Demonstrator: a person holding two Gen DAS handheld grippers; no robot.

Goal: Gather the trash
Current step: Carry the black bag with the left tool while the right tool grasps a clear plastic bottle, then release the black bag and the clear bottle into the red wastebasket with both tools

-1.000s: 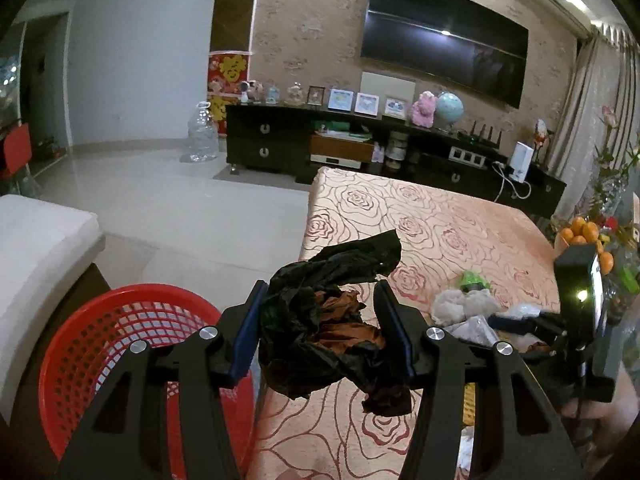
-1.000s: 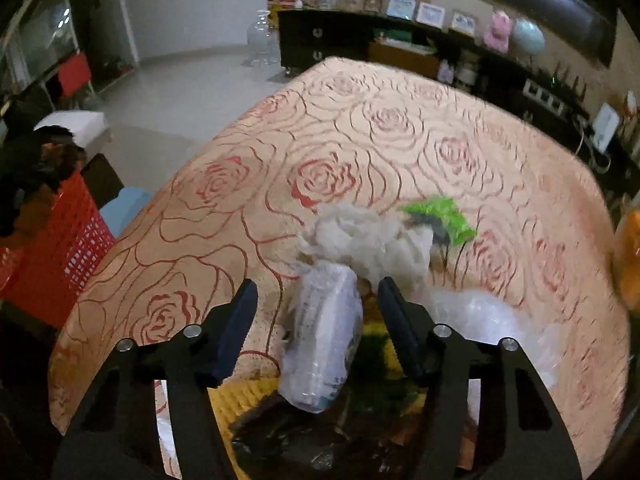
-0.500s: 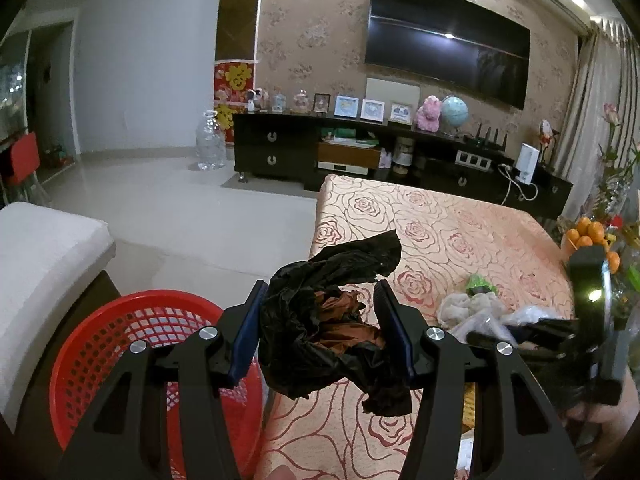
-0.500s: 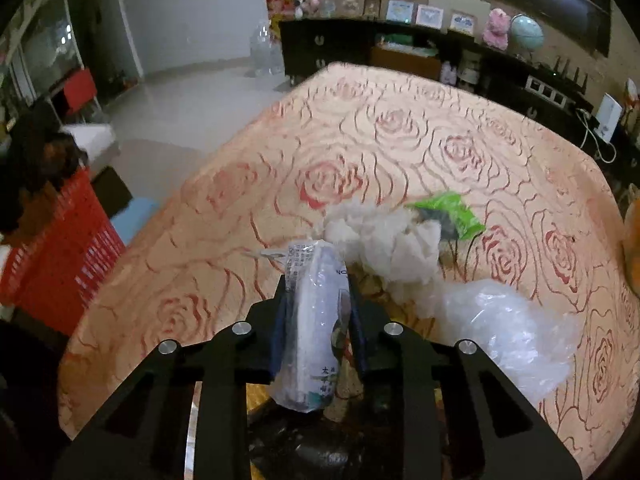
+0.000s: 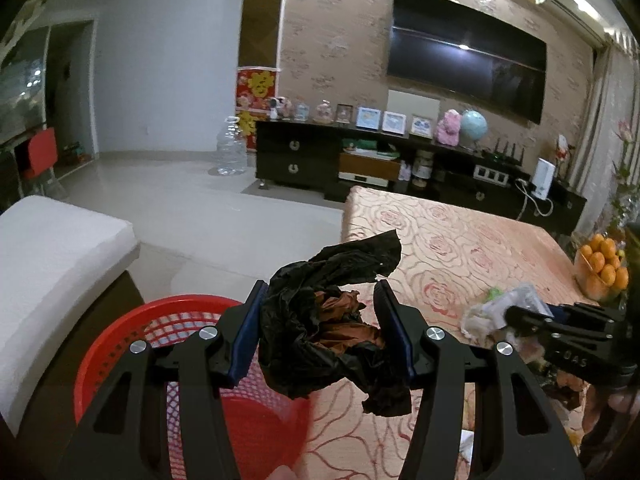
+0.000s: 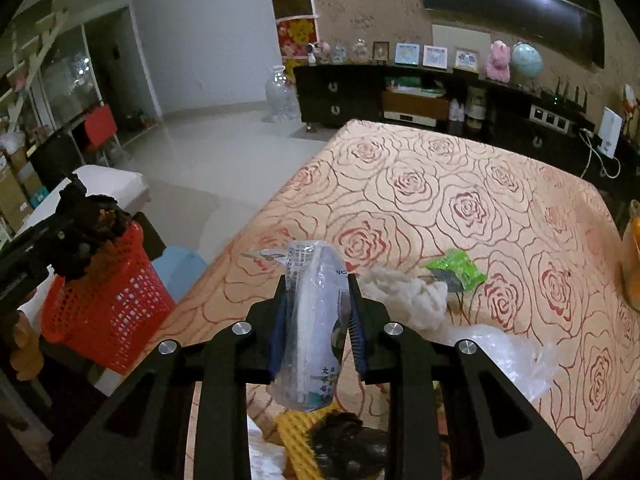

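My left gripper (image 5: pixel 320 320) is shut on a crumpled black plastic bag (image 5: pixel 320 344) with brown wrapping inside, held above the rim of a red mesh basket (image 5: pixel 132 344). In the right wrist view that bag (image 6: pixel 84 228) hangs over the basket (image 6: pixel 108 312) at the left. My right gripper (image 6: pixel 318 304) is shut on a clear printed plastic wrapper (image 6: pixel 316 328), lifted above the rose-patterned table (image 6: pixel 440 200). White crumpled tissue (image 6: pixel 408 296), a green wrapper (image 6: pixel 456 268) and a clear plastic bag (image 6: pixel 508 356) lie on the table.
A yellow mesh piece and dark scraps (image 6: pixel 344 444) lie under my right gripper. A bowl of oranges (image 5: pixel 600 268) stands at the table's right edge. A white-cushioned seat (image 5: pixel 52 256) is left of the basket. A dark TV cabinet (image 5: pixel 400 168) lines the far wall.
My right gripper closed on the clear wrapper and lifted it off the table. My left gripper rose with the black bag, staying over the basket.
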